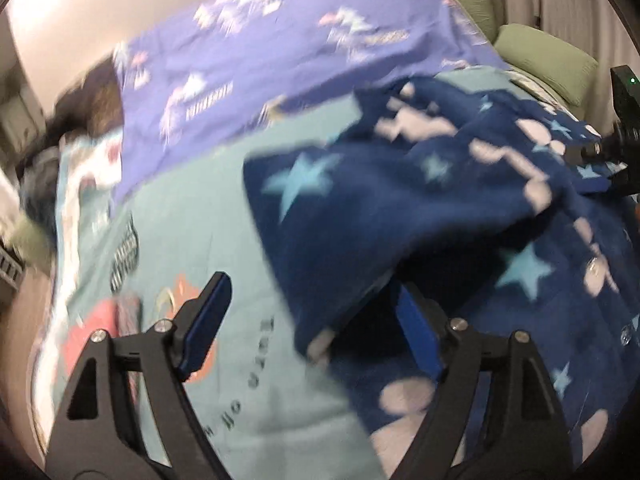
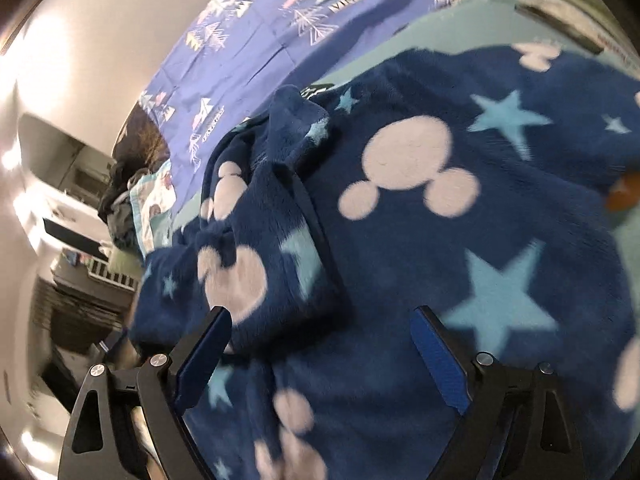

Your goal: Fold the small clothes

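Navy fleece garment (image 1: 420,208), printed with pale stars and mouse-head shapes, lies rumpled on a teal bedspread (image 1: 192,216), taking up the right half of the left wrist view; one piece only. Its left edge hangs loose as a flap between the prongs of the left gripper (image 1: 316,320), whose jaws stand wide and press on nothing. Bare teal cloth stretches left of that edge. One purple patterned sheet (image 1: 256,60) covers the far side, with two green cushions (image 1: 548,60) beyond. The right gripper (image 2: 324,348) tilts down over the fleece, spread wide, holding nothing; a folded sleeve (image 2: 256,264) lies just ahead of its left prong.
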The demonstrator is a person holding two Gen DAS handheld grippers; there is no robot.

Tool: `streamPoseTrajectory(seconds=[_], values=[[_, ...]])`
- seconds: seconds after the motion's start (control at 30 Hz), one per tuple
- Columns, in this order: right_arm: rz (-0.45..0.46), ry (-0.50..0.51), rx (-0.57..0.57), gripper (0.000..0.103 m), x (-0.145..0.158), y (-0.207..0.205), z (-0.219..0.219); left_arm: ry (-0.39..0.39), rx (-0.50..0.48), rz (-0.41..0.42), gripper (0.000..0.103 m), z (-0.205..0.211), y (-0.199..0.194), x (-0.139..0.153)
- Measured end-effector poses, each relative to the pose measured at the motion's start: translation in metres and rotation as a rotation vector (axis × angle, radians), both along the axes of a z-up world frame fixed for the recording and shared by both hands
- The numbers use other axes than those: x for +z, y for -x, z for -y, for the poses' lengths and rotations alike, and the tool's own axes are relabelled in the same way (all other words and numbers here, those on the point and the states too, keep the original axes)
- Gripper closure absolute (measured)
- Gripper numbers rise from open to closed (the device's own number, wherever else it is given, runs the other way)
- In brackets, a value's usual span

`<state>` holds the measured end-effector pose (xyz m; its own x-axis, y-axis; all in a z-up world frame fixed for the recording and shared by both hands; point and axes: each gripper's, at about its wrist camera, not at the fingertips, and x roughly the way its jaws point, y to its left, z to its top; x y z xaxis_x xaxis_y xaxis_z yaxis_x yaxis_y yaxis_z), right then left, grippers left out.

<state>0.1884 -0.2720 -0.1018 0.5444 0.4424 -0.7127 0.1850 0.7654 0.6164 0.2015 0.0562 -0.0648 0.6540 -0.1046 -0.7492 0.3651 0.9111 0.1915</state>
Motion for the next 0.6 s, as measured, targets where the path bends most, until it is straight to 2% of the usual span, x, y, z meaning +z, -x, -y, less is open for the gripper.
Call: streamPoseTrajectory(seconds=[0.1,0.2,0.27,0.3,0.37,0.4,0.47,0.53,0.6], values=[[0.004,-0.022,-0.008,0.01,-0.002,-0.019,-0.01,0.032,0.012,-0.046,0.022,-0.006,-0.004,-0.013],[-0.007,-0.022,-0.018,0.011,-0.006,-0.042,-0.024,-0.003,0.049,-0.05,0.022,0.0,-0.015,-0.028],[-0.014,0.026,-0.01,0.043,-0.005,-0.054,-0.033,-0.004,0.075,-0.059,0.022,0.002,-0.023,-0.034],[-0.023,0.063,0.012,0.09,-0.003,-0.058,-0.038,0.003,0.094,-0.063,0.022,0.002,-0.027,-0.034],[-0.013,0.057,0.028,0.091,0.007,-0.059,-0.037,-0.011,0.136,-0.052,0.022,0.003,-0.031,-0.033],[0.027,0.055,0.005,0.091,0.018,-0.052,-0.032,-0.03,0.15,-0.041,0.022,0.003,-0.03,-0.031],[0.135,0.132,-0.052,0.091,0.05,-0.03,-0.02,-0.084,0.158,0.005,0.022,0.007,-0.022,-0.026],[0.232,0.244,-0.118,0.091,0.079,-0.004,-0.003,-0.091,0.114,0.022,0.022,0.01,-0.011,-0.022],[0.254,0.296,-0.137,0.09,0.088,0.01,0.017,-0.084,0.053,0.02,0.022,0.014,0.001,-0.019]])
